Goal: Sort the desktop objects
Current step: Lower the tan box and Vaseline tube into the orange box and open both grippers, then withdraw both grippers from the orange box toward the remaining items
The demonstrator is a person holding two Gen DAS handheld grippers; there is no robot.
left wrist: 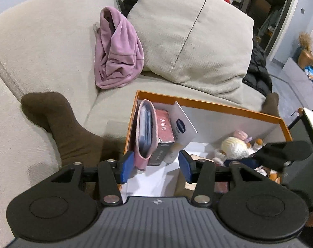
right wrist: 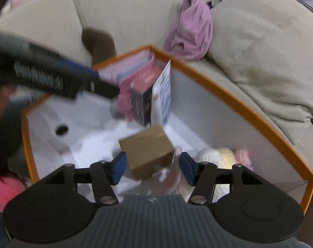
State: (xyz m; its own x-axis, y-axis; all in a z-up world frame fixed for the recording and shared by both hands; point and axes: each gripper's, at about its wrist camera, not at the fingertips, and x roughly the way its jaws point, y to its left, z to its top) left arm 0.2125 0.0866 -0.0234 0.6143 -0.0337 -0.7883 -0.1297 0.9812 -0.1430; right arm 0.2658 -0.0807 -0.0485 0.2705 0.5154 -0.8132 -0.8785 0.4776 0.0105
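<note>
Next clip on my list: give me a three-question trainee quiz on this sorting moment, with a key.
1. True or false: the right gripper is clamped shut on the brown cardboard box.
2. Multiple choice: the pink case stands A) on the sofa cushion, B) upright at one end of the orange-rimmed box, C) under the purple cloth.
3. Fill in: the white knitted plush toy lies at the ____ end of the box from the pink case.

Key: 1 false, its fingers are spread with the cardboard box between them. 2 B. 3 opposite. The left gripper is open too.
</note>
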